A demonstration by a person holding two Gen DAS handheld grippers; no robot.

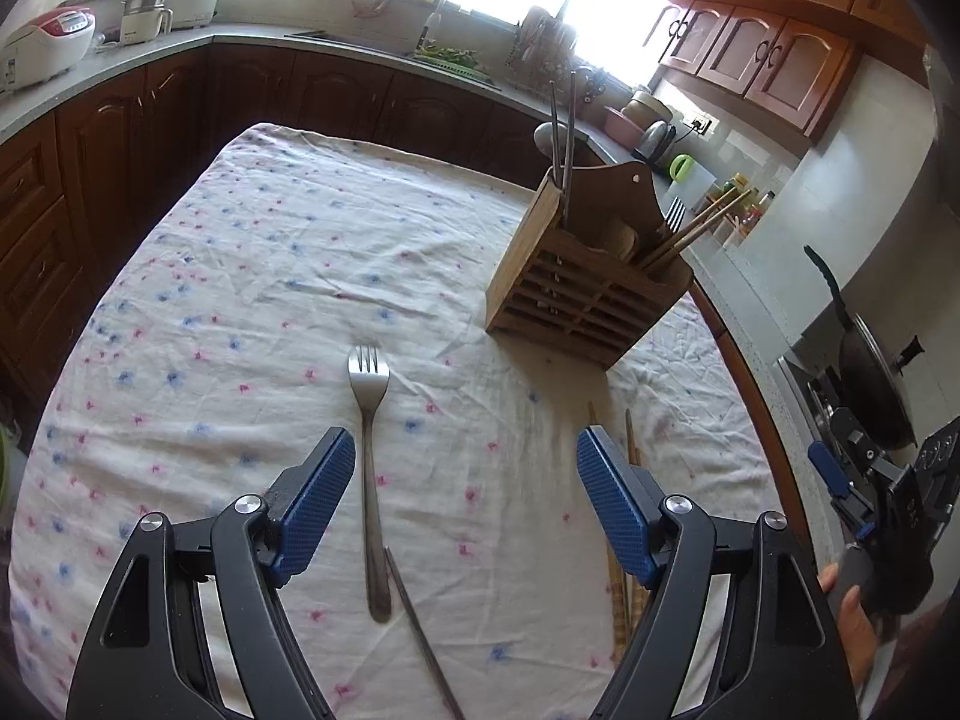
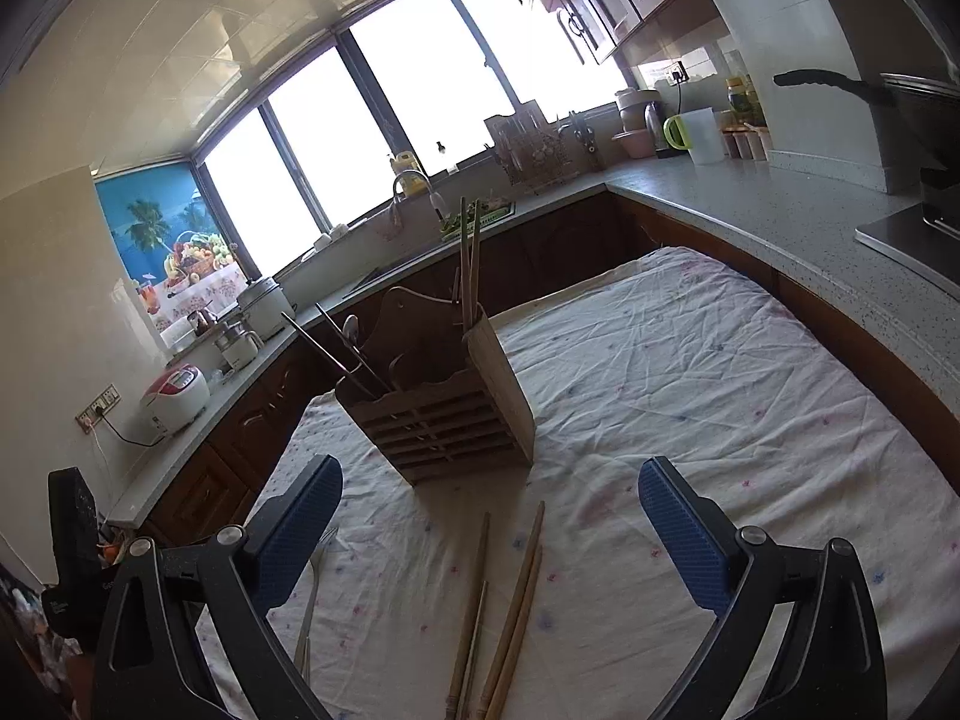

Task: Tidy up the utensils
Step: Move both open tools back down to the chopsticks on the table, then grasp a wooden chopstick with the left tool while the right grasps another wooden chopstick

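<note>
Fork (image 1: 368, 420) lies on the bench (image 1: 270, 276), holder (image 1: 585, 282) behind it to the right. Loose chopsticks (image 2: 516, 600) lie in front of the holder, right of the fork.

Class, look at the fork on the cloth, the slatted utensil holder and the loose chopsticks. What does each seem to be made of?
Fork: probably stainless steel, grey and shiny. Utensil holder: wood or bamboo, matt brown with visible slats. Loose chopsticks: pale wood or bamboo, dull finish.

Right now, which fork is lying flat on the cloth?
The steel fork between the left tongs; the other fork stands upright in the wooden holder.
</note>
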